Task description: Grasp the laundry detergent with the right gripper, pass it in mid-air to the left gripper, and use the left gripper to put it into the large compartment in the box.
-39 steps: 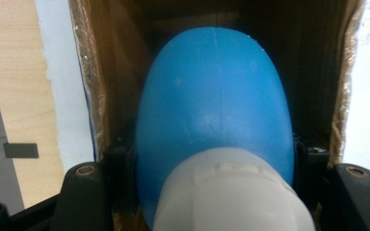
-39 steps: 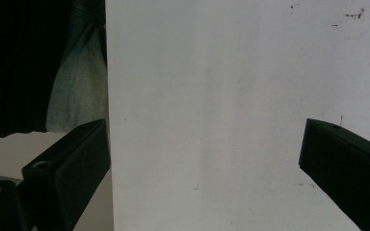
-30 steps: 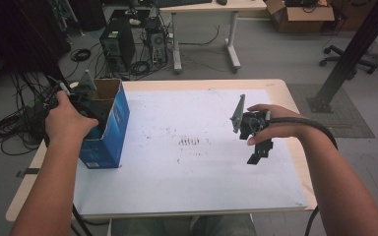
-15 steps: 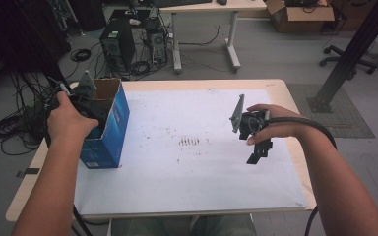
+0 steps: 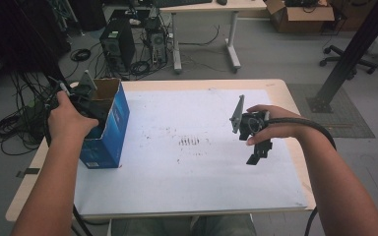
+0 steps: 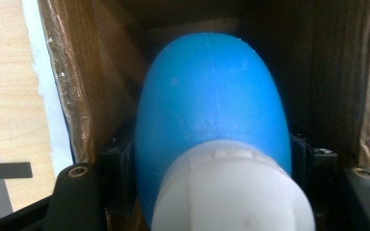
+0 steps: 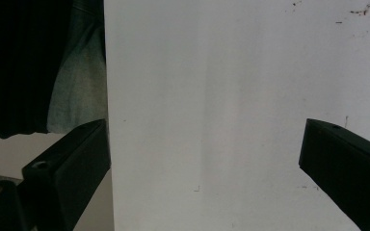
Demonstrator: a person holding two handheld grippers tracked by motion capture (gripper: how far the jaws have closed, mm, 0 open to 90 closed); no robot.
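One smooth blue egg-shaped bottle [image 6: 212,120] in cardboard box [image 5: 109,128]; left claw [image 6: 212,178] clamped.

One box [image 5: 109,129] — one blue bottle [image 6: 212,110]

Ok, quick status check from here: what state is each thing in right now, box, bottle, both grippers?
Blue box: upright, top open, at the table's left edge.
Blue bottle: white cap toward the camera, inside the box's opening, between the jaws.
Left gripper: shut on the blue bottle.
Right gripper: open, empty, over the white sheet.
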